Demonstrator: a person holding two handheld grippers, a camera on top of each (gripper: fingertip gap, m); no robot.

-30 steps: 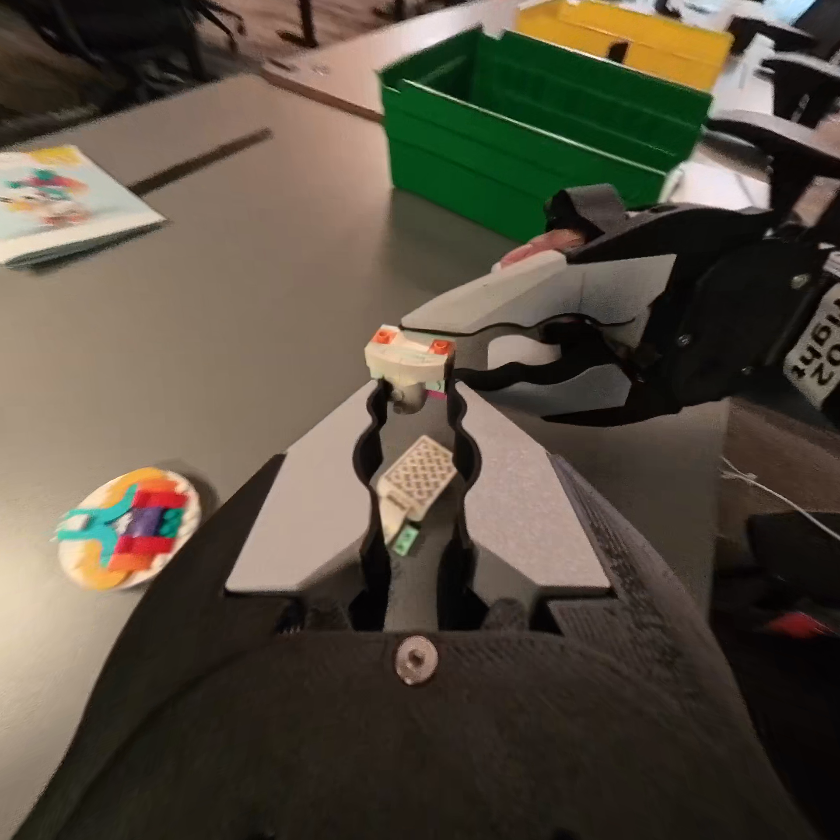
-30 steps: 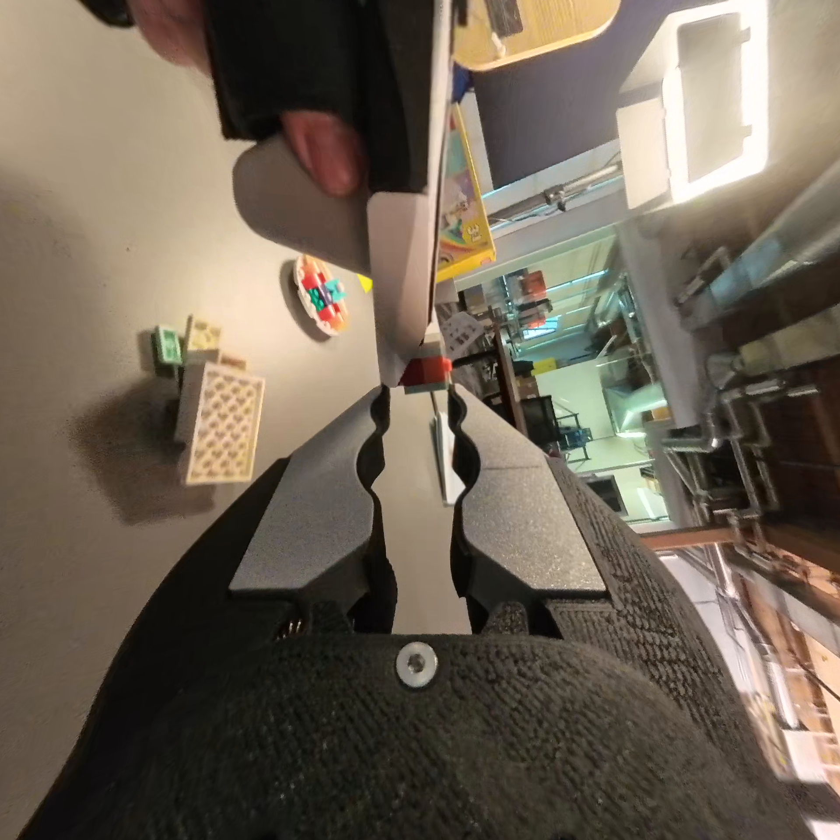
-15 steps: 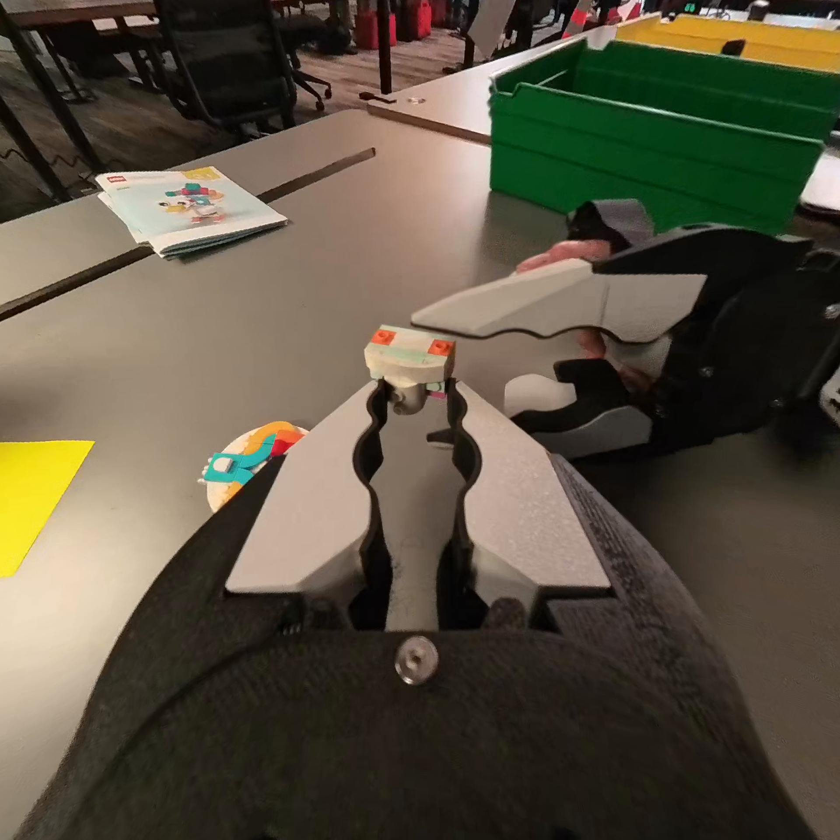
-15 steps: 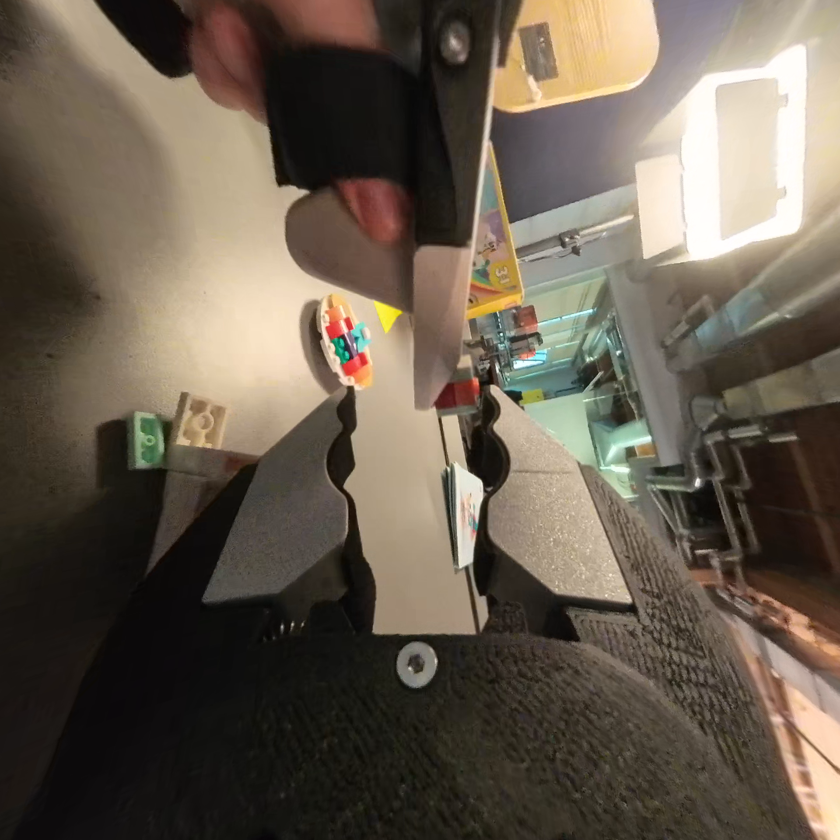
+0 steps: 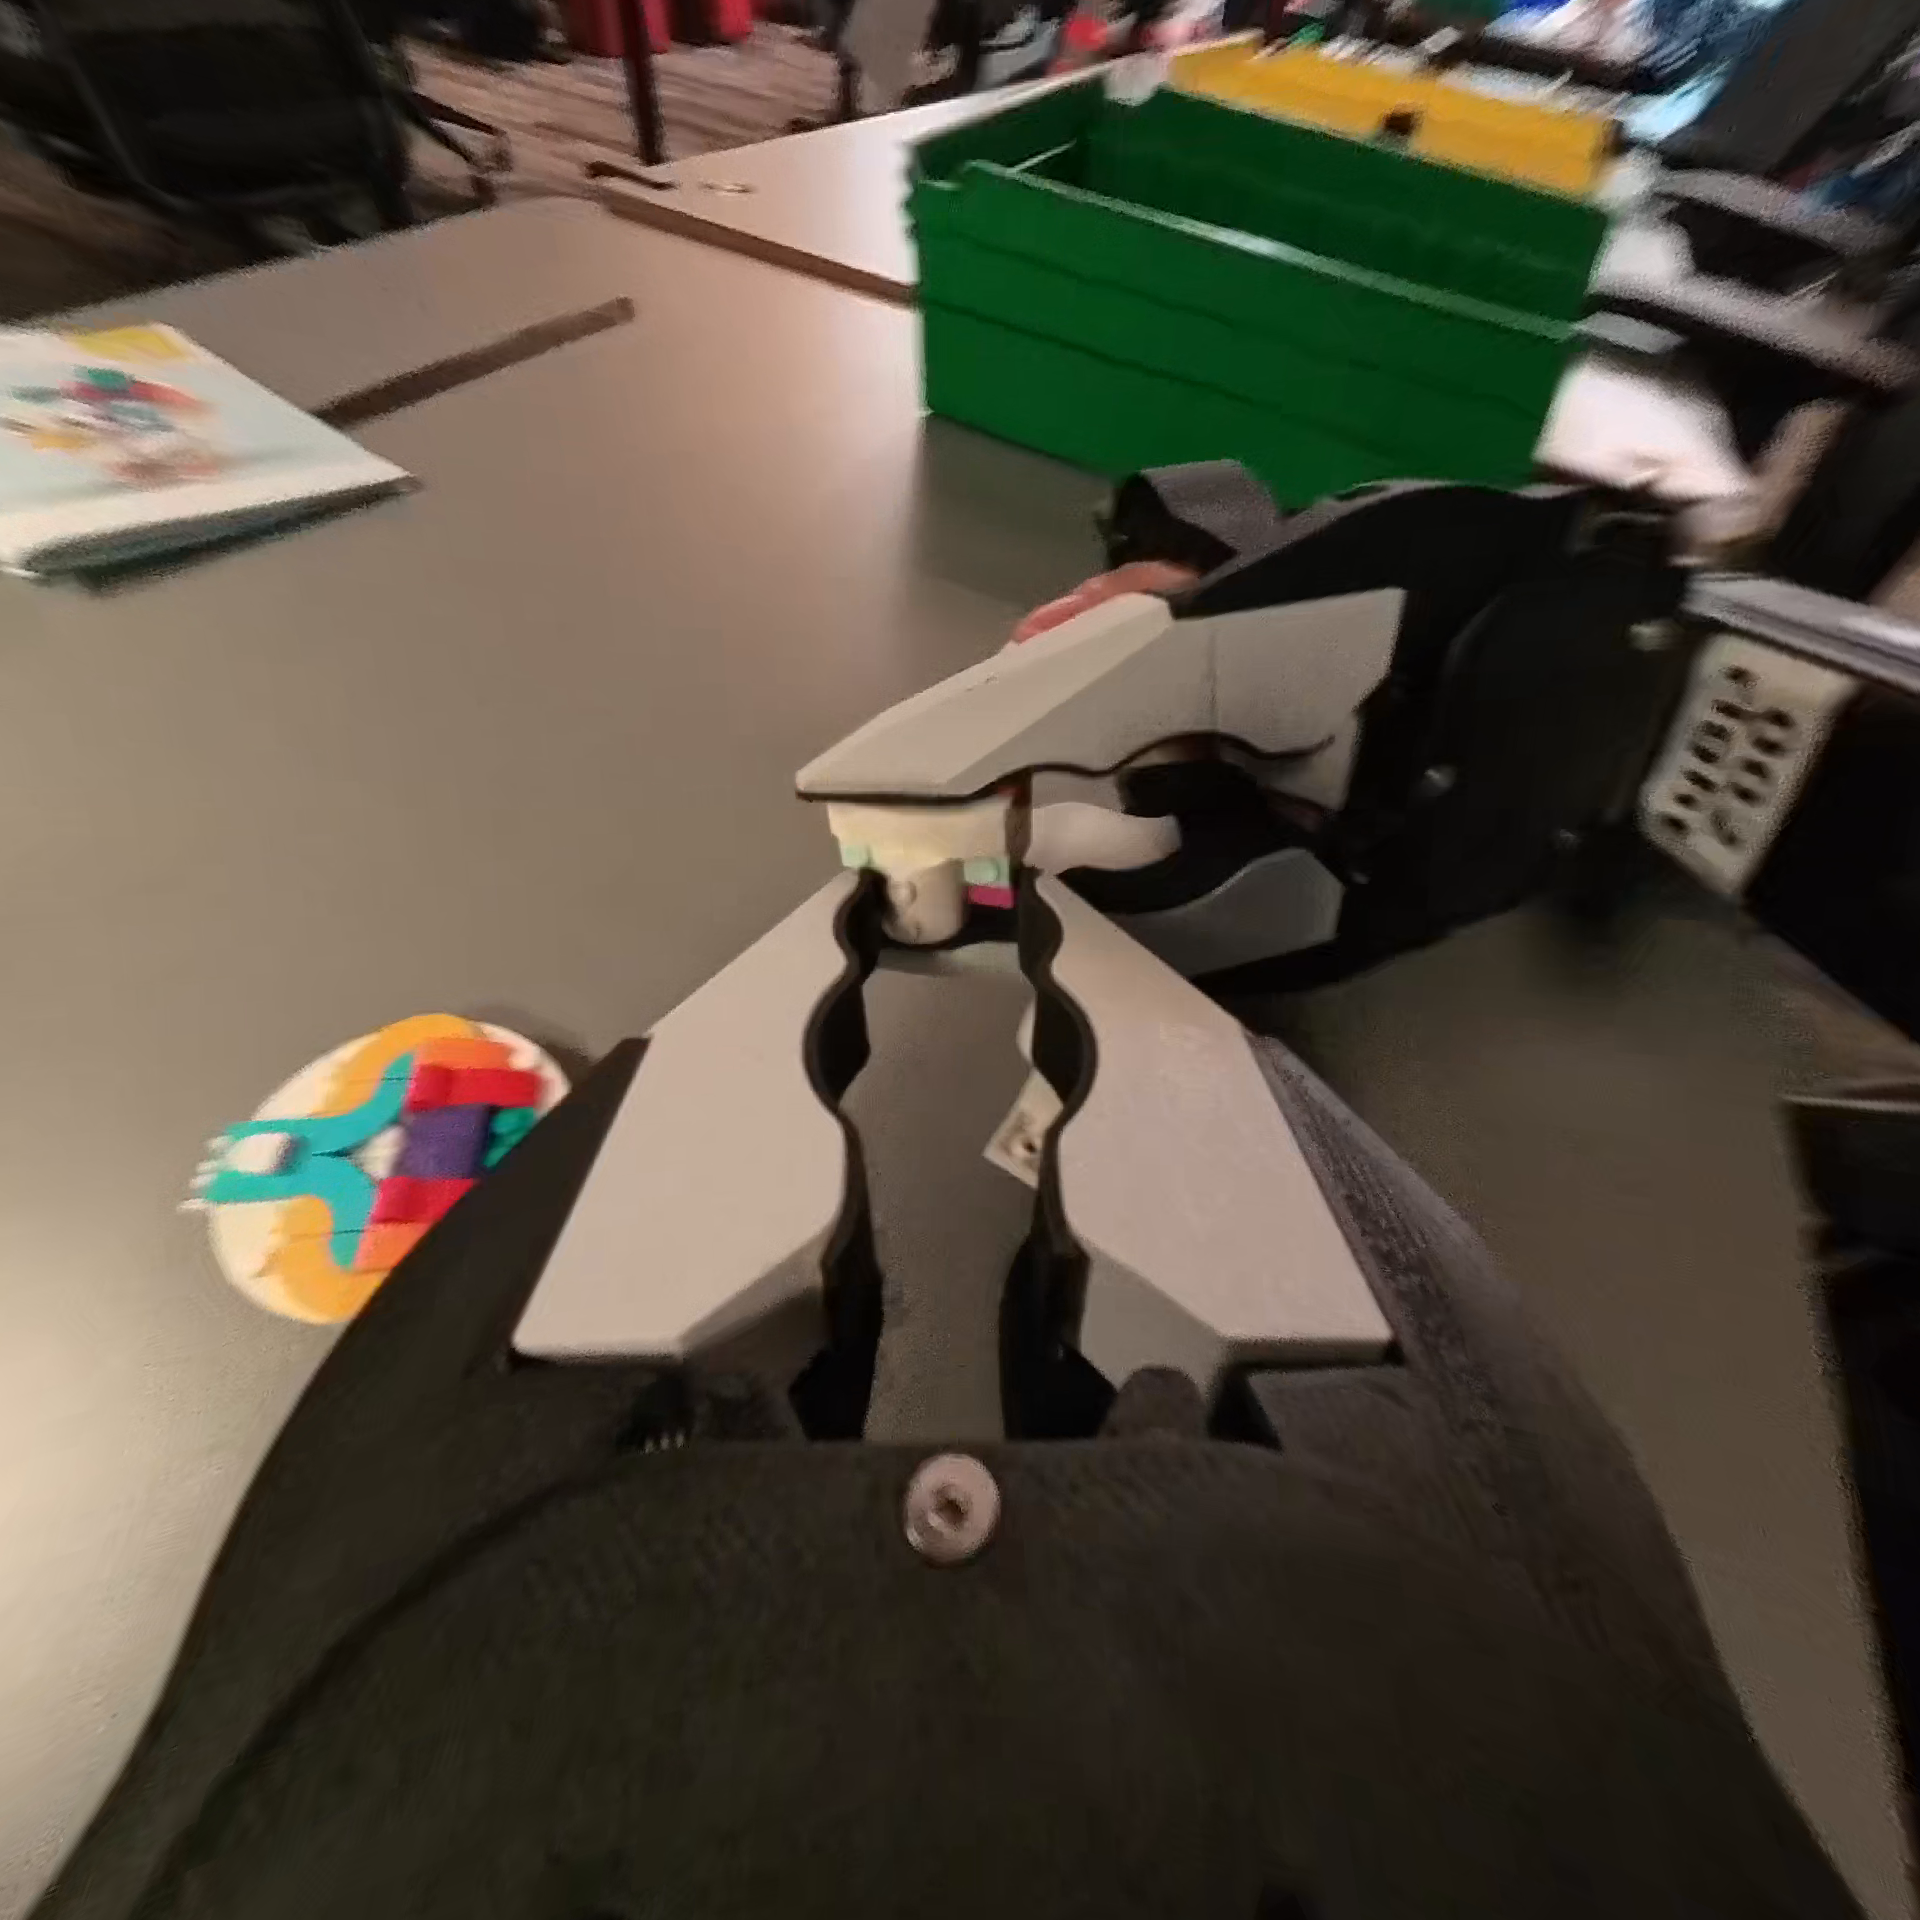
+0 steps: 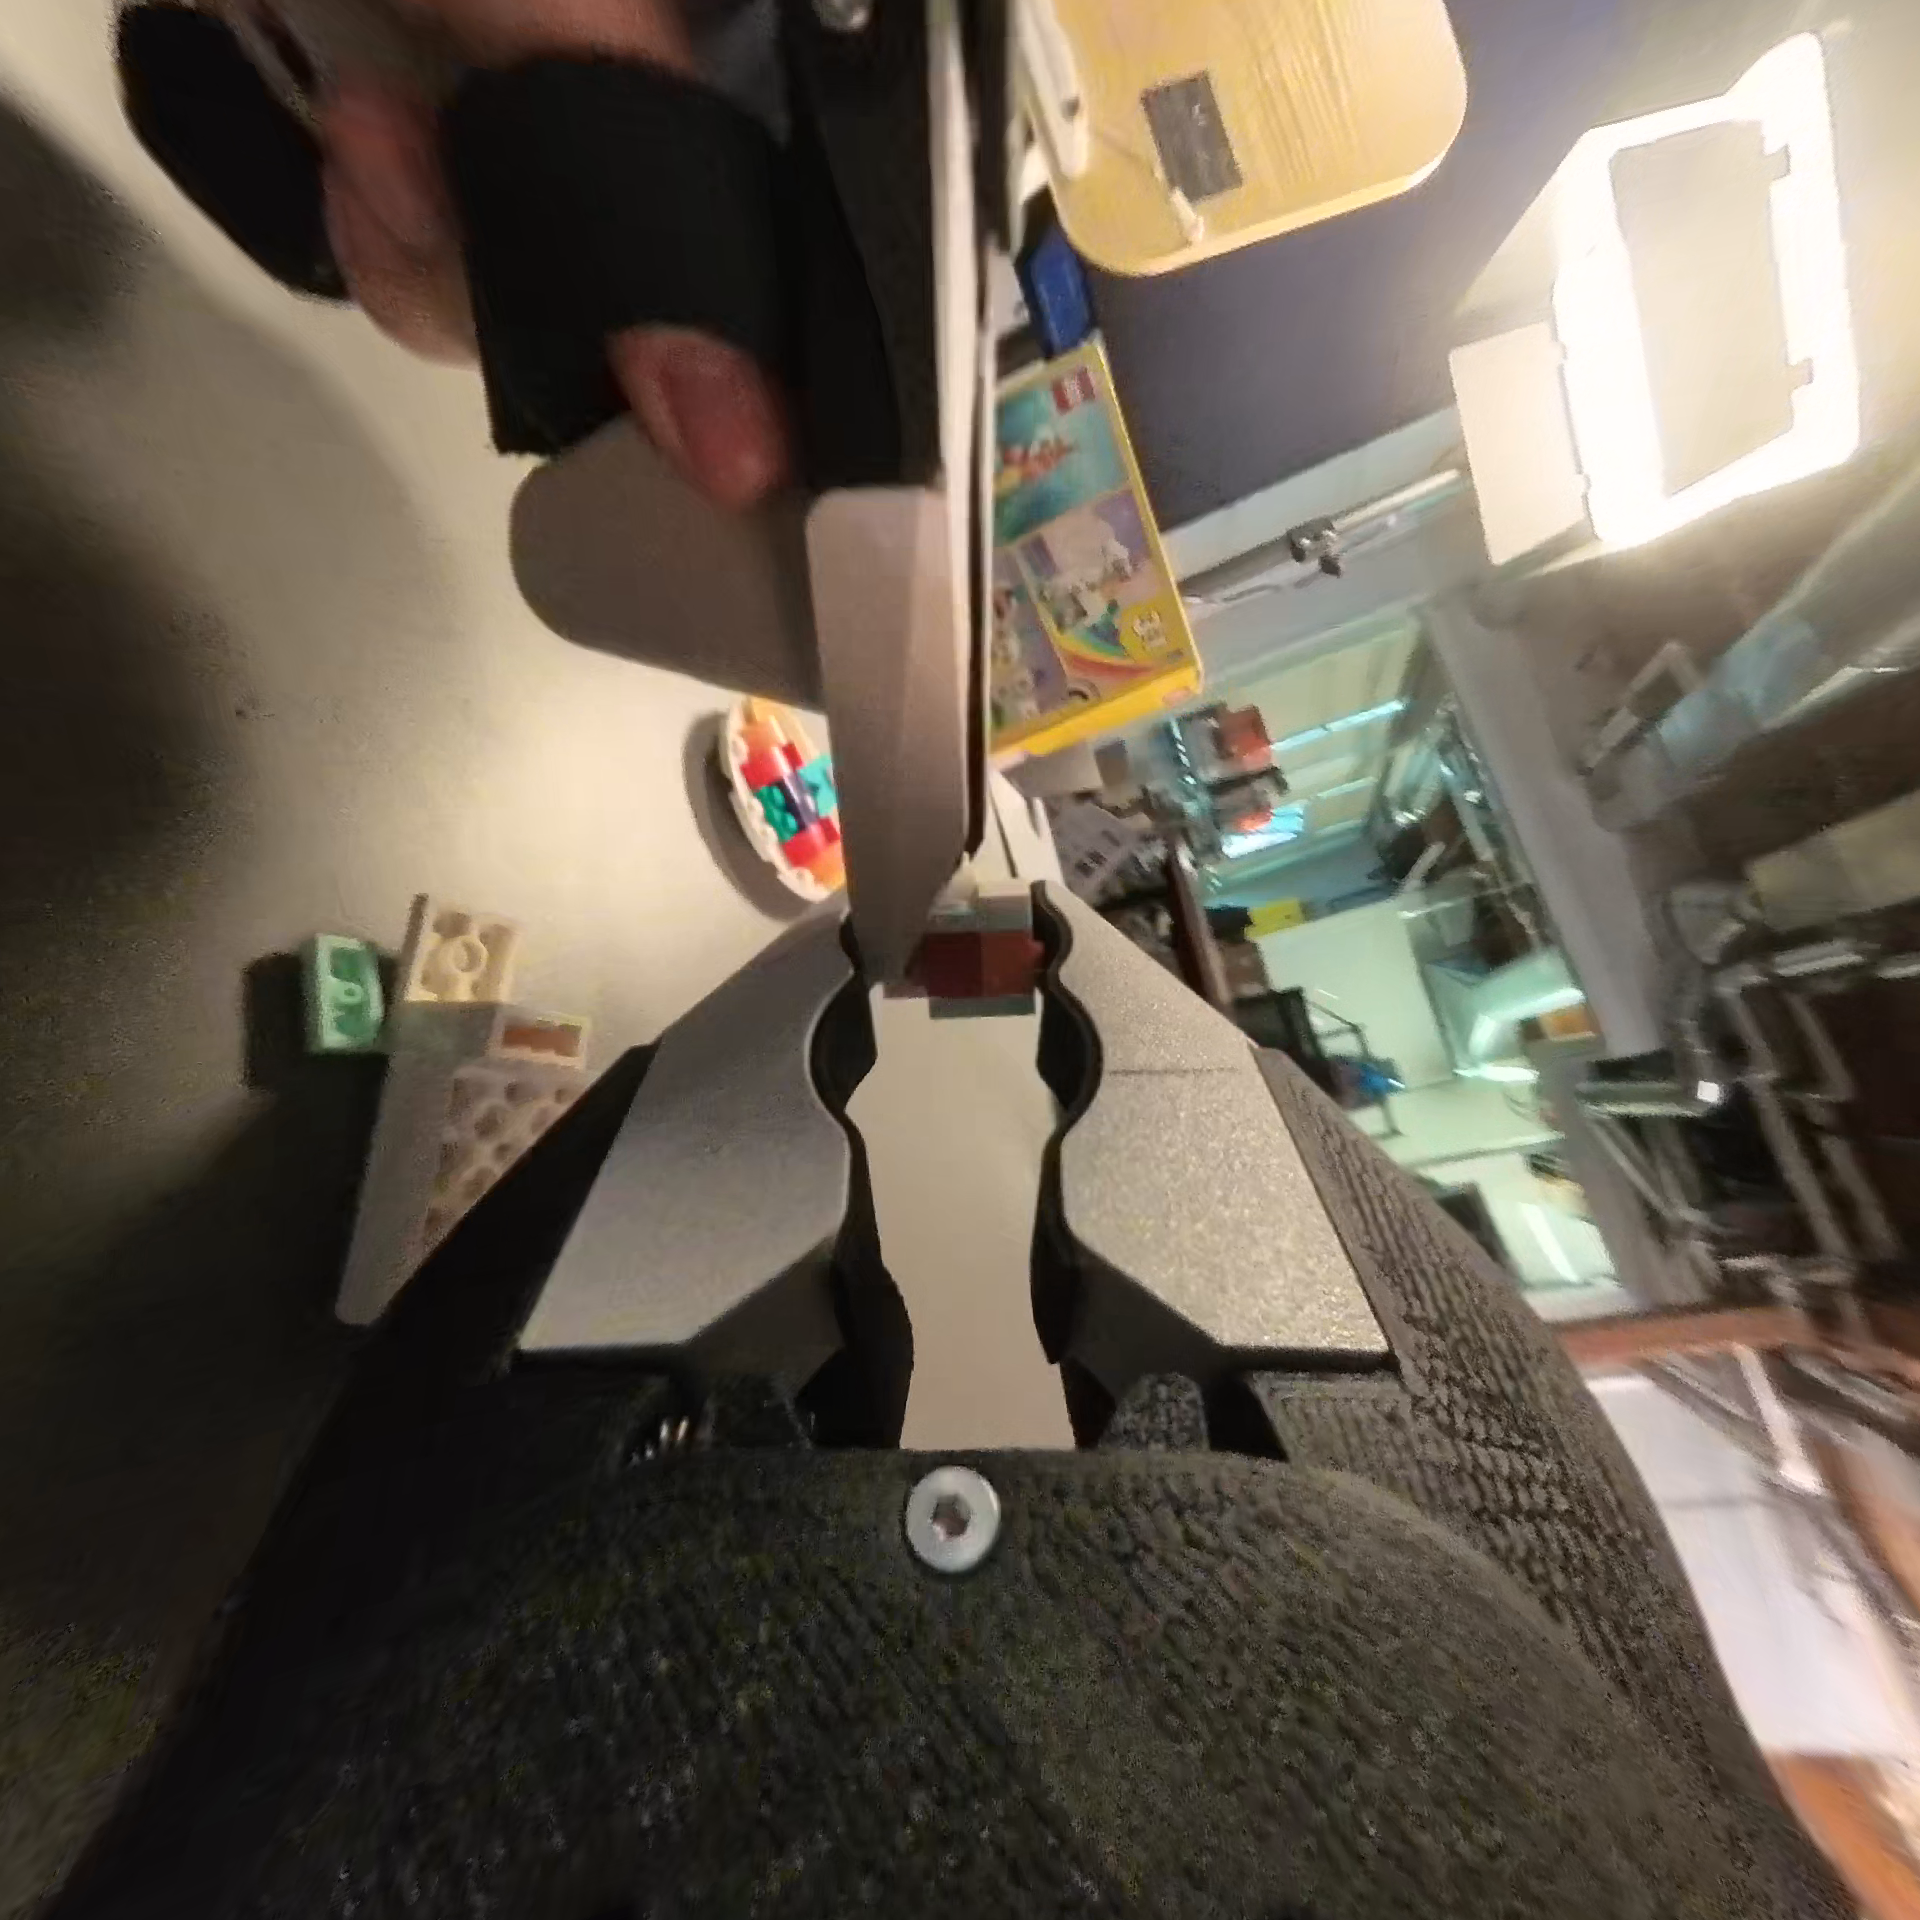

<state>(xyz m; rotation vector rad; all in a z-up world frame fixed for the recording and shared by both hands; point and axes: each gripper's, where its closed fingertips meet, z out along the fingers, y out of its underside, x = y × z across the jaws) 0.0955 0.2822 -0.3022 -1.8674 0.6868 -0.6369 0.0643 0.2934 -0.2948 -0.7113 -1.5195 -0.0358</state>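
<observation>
My left gripper (image 5: 940, 894) is shut on a small brick assembly (image 5: 914, 847): a cream top, mint and pink pieces, and a grey cylinder below. It is held above the grey table (image 5: 520, 675). My right gripper comes in from the right, and its upper finger (image 5: 1039, 707) lies flat on the assembly's top. In the right wrist view, my right gripper (image 6: 945, 935) is closed around the assembly's red-brown end (image 6: 977, 961). The left gripper's finger (image 6: 894, 727) sits beside its left tip.
A round white plate of coloured bricks (image 5: 384, 1164) lies left of my left gripper and also shows in the right wrist view (image 6: 779, 810). Loose green (image 6: 343, 992), cream (image 6: 462, 956) and lattice (image 6: 499, 1132) bricks lie below. A booklet (image 5: 156, 447), green bin (image 5: 1247, 312) and yellow bin (image 5: 1392, 104) stand farther off. Less than 4 cm separates the two grippers' tips.
My right gripper opened wider, moved over the assembly and closed on it. Its upper finger now covers the orange studs. My left gripper kept its hold.
</observation>
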